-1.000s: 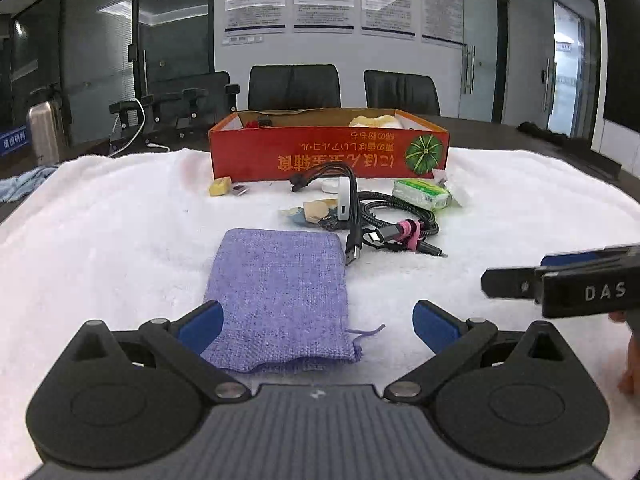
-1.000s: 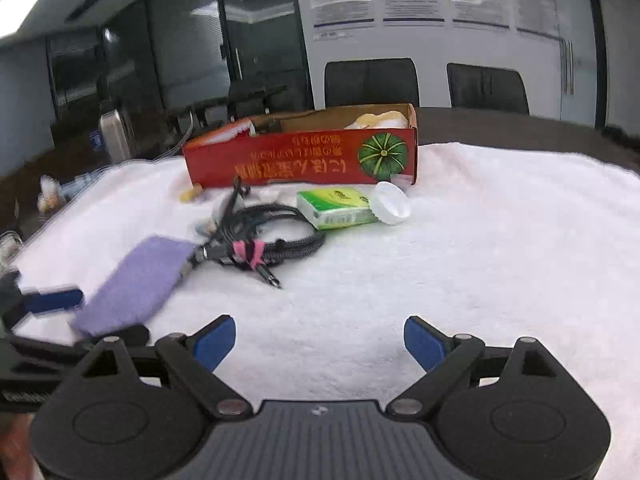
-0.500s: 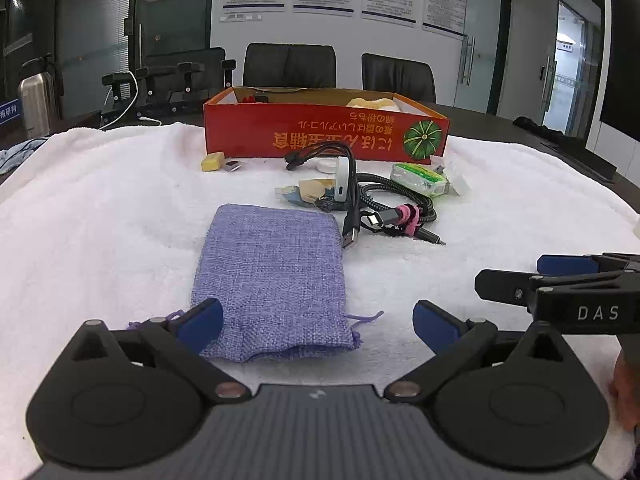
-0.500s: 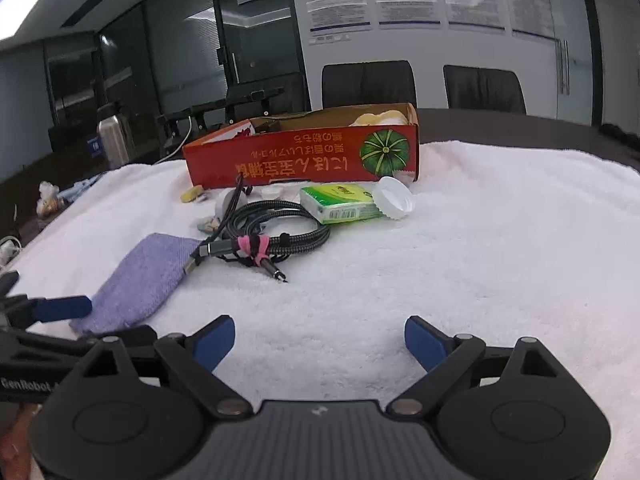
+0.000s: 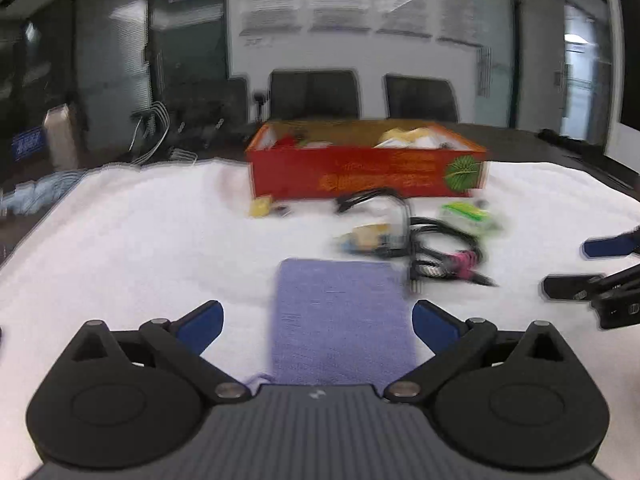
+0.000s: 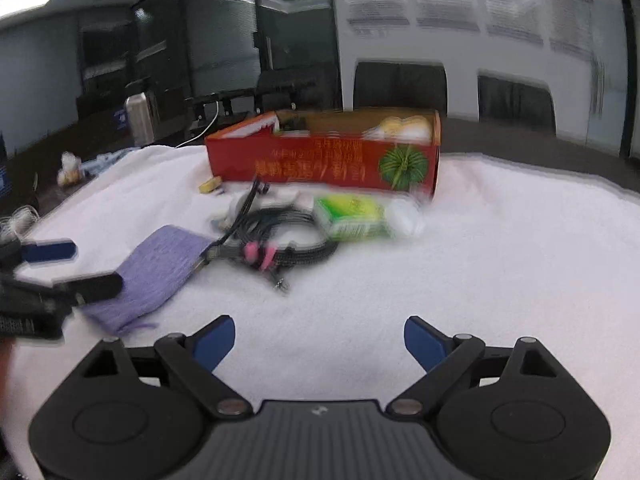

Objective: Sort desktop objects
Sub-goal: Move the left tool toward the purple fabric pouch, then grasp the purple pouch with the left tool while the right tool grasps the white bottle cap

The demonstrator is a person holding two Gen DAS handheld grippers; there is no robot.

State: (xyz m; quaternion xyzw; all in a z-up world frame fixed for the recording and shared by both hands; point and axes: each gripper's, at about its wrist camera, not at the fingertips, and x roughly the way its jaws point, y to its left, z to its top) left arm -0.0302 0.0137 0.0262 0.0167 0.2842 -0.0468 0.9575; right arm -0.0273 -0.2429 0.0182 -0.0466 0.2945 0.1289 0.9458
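While your left gripper (image 5: 316, 326) has pushed forward until its spread, empty jaws straddle the flat purple woven pouch (image 5: 340, 320) on the white towel (image 5: 140, 260), your right gripper (image 6: 319, 340) stays released, so pinch next.

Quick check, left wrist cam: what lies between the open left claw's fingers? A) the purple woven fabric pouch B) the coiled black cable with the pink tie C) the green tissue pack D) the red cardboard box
A: the purple woven fabric pouch lies flat on the white towel between the fingers of the open left claw, which do not press it; the other items lie farther away.
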